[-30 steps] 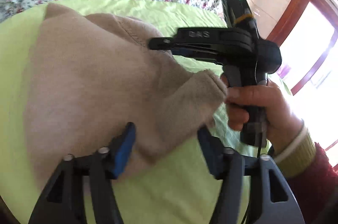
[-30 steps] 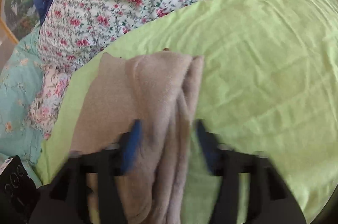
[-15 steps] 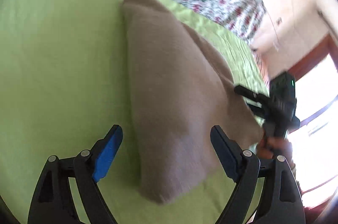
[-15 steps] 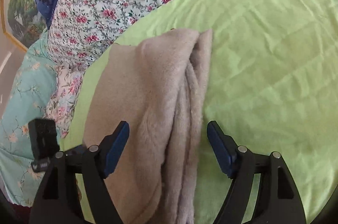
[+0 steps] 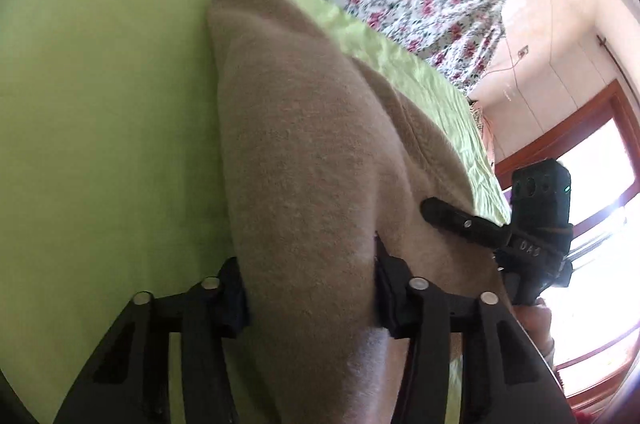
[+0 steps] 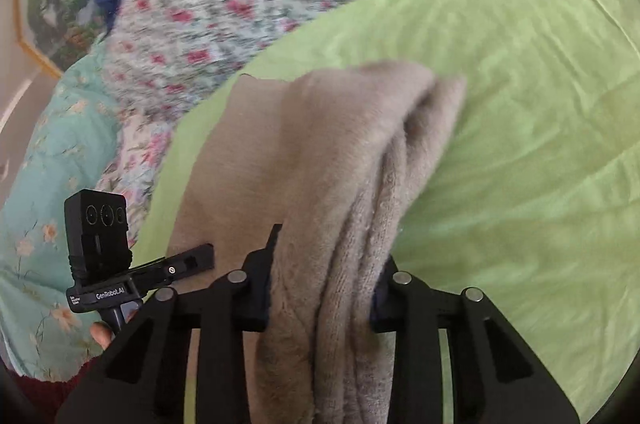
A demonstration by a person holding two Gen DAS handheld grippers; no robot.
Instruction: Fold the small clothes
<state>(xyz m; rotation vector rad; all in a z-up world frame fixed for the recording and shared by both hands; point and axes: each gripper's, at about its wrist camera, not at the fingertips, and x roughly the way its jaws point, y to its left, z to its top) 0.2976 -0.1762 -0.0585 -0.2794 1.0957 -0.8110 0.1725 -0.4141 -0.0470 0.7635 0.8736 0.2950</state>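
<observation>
Both grippers, left (image 5: pixel 310 298) and right (image 6: pixel 322 288), clamped on folded beige garment (image 5: pixel 304 160); advise lifting level, keeping edges aligned.

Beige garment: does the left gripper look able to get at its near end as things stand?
Probably yes. The left gripper already has the beige garment between its fingers, apparently closing on it, and nothing lies between them on the green sheet.

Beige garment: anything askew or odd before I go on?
Nothing damaged. The garment lies folded lengthwise on the green sheet, but its layered edges bunch unevenly on one side rather than stacking flush. Both tools, left and right, straddle the fabric.
</observation>
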